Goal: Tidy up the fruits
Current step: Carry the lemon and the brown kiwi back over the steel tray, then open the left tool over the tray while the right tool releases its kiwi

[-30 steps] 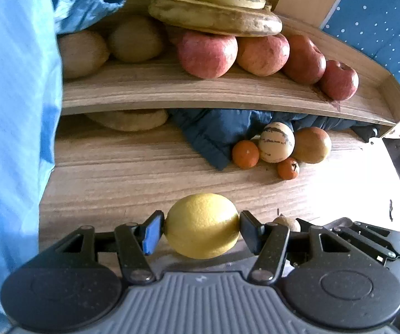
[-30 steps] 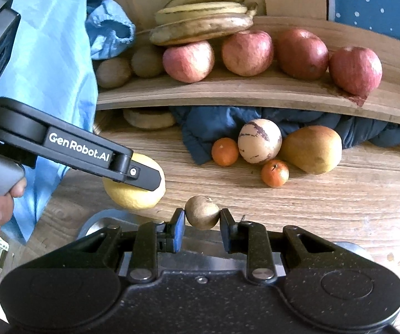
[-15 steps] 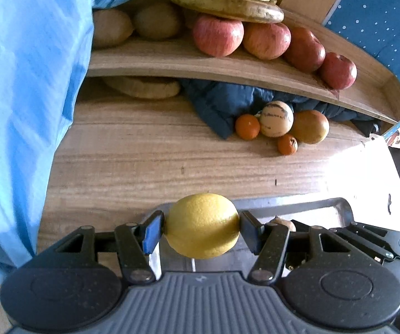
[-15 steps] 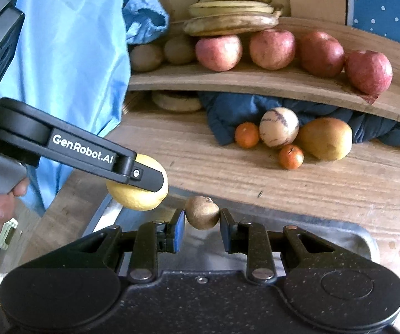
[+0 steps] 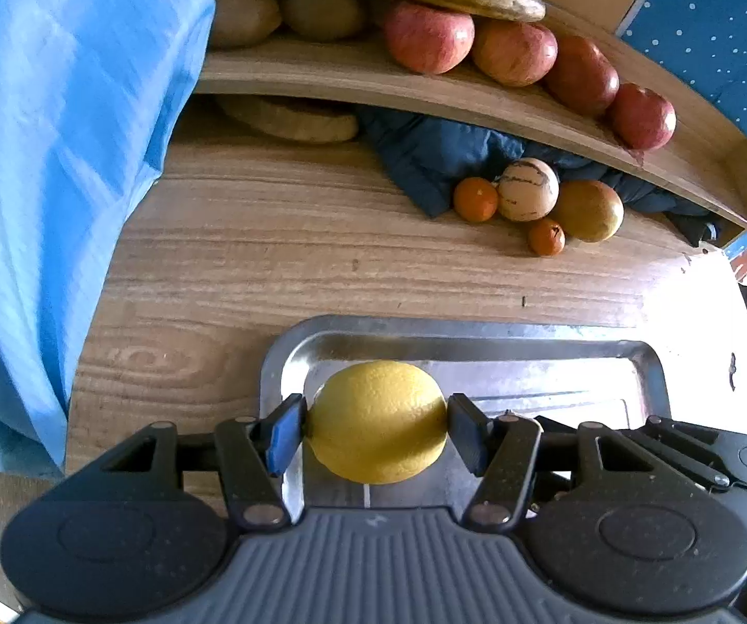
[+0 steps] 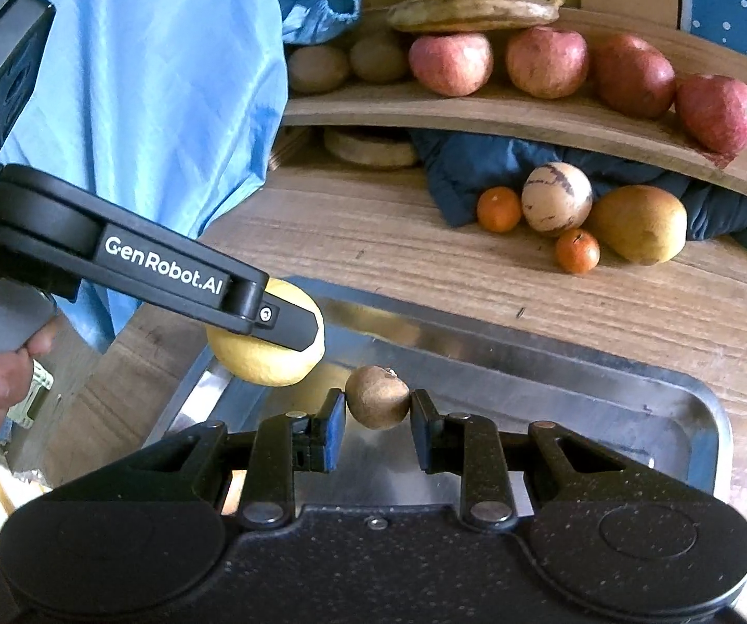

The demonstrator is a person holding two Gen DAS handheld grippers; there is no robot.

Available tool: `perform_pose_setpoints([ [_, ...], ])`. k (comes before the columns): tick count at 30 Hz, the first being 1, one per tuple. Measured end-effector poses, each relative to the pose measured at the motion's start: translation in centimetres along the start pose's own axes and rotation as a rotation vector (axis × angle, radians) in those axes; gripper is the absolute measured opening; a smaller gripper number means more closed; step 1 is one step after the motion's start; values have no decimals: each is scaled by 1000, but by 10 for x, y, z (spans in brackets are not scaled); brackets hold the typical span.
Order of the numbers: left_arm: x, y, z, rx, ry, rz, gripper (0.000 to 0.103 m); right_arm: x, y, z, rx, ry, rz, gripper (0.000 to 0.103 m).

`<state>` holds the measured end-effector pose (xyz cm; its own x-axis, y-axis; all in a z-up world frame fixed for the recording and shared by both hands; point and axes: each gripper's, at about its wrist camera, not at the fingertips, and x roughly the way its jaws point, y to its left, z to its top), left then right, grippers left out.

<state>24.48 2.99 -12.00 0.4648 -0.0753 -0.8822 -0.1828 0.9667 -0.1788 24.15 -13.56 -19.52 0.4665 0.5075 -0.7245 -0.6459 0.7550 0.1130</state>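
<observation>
The left gripper (image 5: 376, 426) pinches a lemon (image 5: 377, 421) above a metal tray (image 5: 477, 335) on the table. Just beside it, the right gripper (image 6: 377, 408) pinches a small brown fruit (image 6: 377, 396), possibly a kiwi. Both fruits are round, so either could roll across the tray if let go too high, and the crowded grippers could knock together.

a yellow lemon (image 5: 377, 421) with dimpled skin is clamped sideways between the fingers of the left gripper (image 5: 373, 429), above the left end of a shiny metal tray (image 5: 477, 333). just beside it a small round brown fruit (image 6: 377, 397), stem end up, is pinched by the right gripper (image 6: 377, 418) over the same tray. the tray lies flat on the wooden tabletop (image 5: 269, 260).
</observation>
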Motion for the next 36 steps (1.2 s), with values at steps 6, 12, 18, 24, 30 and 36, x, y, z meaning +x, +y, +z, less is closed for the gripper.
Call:
perform_pose_setpoints([
  [6,0,3,-8,-16,8,6,63,1,2,-8,-20,10,10,29],
  [12,-1,4,-13,-24,12,7,63,2,5,-13,-21,18,7,29],
  [18,-2,4,-16,-27,10,11,63,2,8,-18,-20,28,5,29],
  [24,-2,4,-17,-26,10,10,63,2,8,-20,-19,33,3,29],
  [30,-3,3,-17,-26,11,11,63,4,9,-22,-21,40,0,29],
  [36,-5,4,-22,-36,12,15,64,5,8,-23,-23,49,-5,29],
])
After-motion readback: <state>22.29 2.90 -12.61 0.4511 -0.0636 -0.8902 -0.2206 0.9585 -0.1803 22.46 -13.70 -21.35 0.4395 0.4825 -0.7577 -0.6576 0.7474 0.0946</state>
